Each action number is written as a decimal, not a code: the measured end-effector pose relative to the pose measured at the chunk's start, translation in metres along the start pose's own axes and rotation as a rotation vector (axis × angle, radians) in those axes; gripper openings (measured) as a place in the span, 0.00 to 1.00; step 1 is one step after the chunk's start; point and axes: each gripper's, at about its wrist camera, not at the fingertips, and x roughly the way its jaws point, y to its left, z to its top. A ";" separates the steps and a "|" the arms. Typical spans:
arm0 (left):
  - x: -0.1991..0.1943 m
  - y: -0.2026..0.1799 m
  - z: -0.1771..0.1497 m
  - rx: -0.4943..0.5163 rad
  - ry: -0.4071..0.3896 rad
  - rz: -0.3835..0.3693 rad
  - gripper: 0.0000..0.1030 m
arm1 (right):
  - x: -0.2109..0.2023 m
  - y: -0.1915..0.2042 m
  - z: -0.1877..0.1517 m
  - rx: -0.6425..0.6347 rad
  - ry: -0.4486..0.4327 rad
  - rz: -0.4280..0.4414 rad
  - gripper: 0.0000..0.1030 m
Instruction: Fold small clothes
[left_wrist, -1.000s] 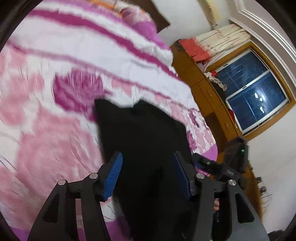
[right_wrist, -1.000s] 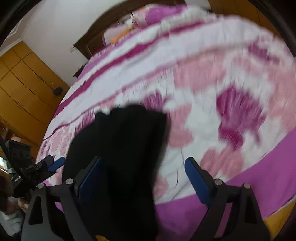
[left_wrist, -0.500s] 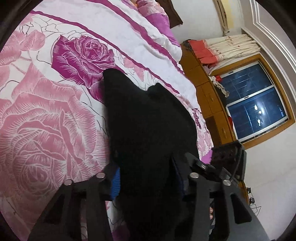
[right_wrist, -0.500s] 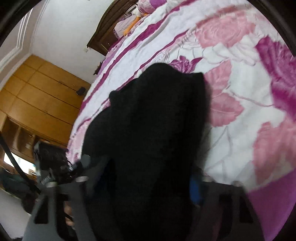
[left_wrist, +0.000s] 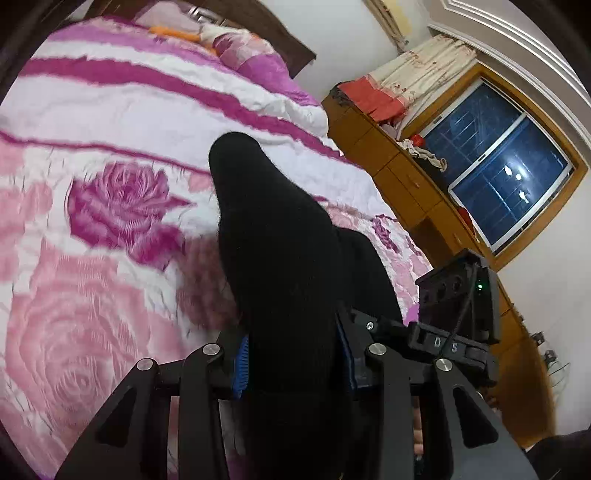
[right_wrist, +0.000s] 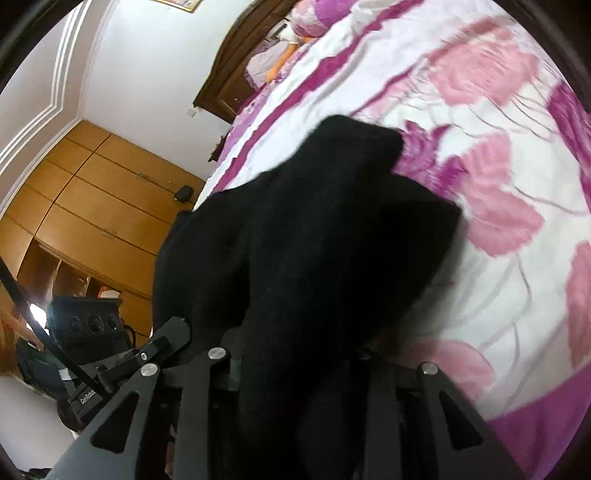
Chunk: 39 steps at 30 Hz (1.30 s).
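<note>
A small black garment (left_wrist: 280, 251) is held up over the pink rose-patterned bedspread (left_wrist: 92, 295). My left gripper (left_wrist: 291, 362) is shut on its near edge, the blue pads pressed against the cloth. In the right wrist view the same black garment (right_wrist: 317, 236) fills the middle, and my right gripper (right_wrist: 299, 365) is shut on it; its pads are hidden by the cloth. Each gripper shows at the edge of the other's view, the right gripper (left_wrist: 458, 306) close beside the left, the left gripper (right_wrist: 92, 332) low on the left.
The bed (right_wrist: 498, 147) stretches ahead with pillows (left_wrist: 243, 51) at the headboard. Wooden cabinets (left_wrist: 399, 177) and a dark window (left_wrist: 506, 181) stand to the right of the bed. A wooden wardrobe (right_wrist: 81, 221) stands on the left.
Both grippers closed on the black garment and have lifted it off the bedspread; it now hangs higher, with one end sticking up.
</note>
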 end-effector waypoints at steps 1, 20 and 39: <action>0.000 -0.002 0.006 0.012 -0.013 0.012 0.30 | 0.002 0.004 0.002 -0.009 -0.003 -0.002 0.29; 0.034 0.156 0.133 -0.152 0.004 0.210 0.34 | 0.161 0.049 0.168 -0.195 0.049 -0.180 0.33; -0.078 0.023 0.070 0.061 -0.172 0.556 0.37 | 0.021 0.140 0.091 -0.436 -0.165 -0.451 0.73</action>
